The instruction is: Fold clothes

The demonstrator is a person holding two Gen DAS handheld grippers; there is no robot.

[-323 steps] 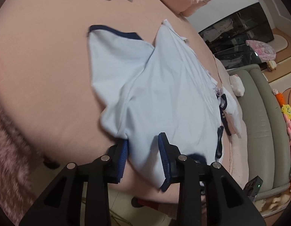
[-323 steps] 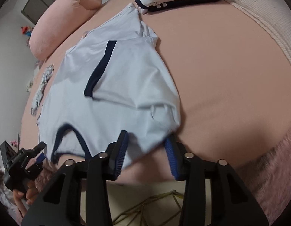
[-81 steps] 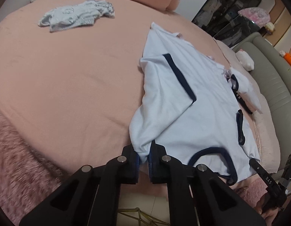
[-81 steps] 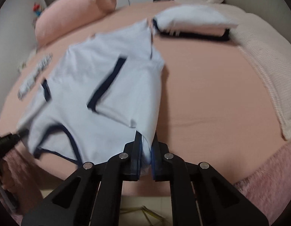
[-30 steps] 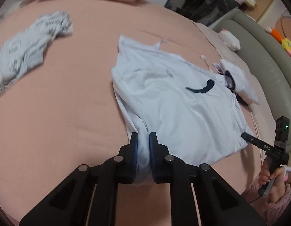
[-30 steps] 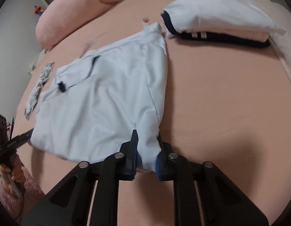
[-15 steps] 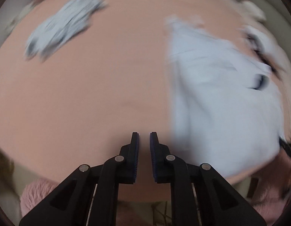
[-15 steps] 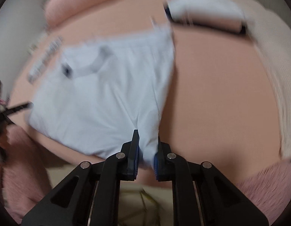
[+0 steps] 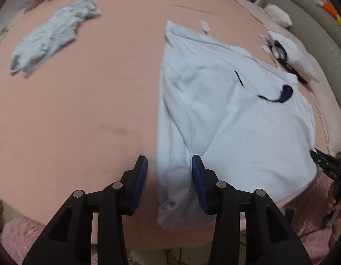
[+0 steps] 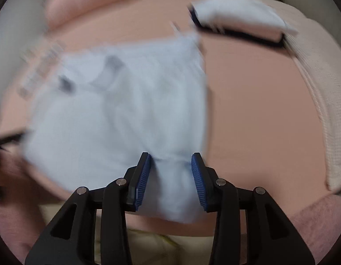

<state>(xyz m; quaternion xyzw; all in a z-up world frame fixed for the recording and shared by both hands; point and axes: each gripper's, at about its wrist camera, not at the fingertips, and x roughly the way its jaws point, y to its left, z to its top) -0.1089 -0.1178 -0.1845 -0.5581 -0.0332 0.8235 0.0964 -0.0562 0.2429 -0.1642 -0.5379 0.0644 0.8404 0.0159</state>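
A light blue shirt (image 9: 225, 114) with navy trim lies folded on the pink bed (image 9: 93, 110), its near edge hanging over the bed's front. My left gripper (image 9: 169, 176) is opening. The shirt's near left corner lies loose between its pads, closer to the right one. In the blurred right wrist view the shirt (image 10: 126, 110) fills the middle. My right gripper (image 10: 170, 176) is opening too, with the near right corner slack between its pads. The right gripper (image 9: 327, 165) also shows at the left wrist view's right edge, held by a hand.
A crumpled grey-blue garment (image 9: 53, 35) lies at the bed's far left. A folded stack of clothes (image 10: 236, 22) sits behind the shirt. A pink pillow (image 10: 88, 6), a cream blanket (image 10: 320, 88), a grey sofa (image 9: 313, 22) and a fluffy pink rug (image 9: 16, 238) surround the bed.
Both pairs of jaws were shut a second ago and have parted, letting go of the shirt's near corners. The shirt came toward the bed's front edge and now lies there.
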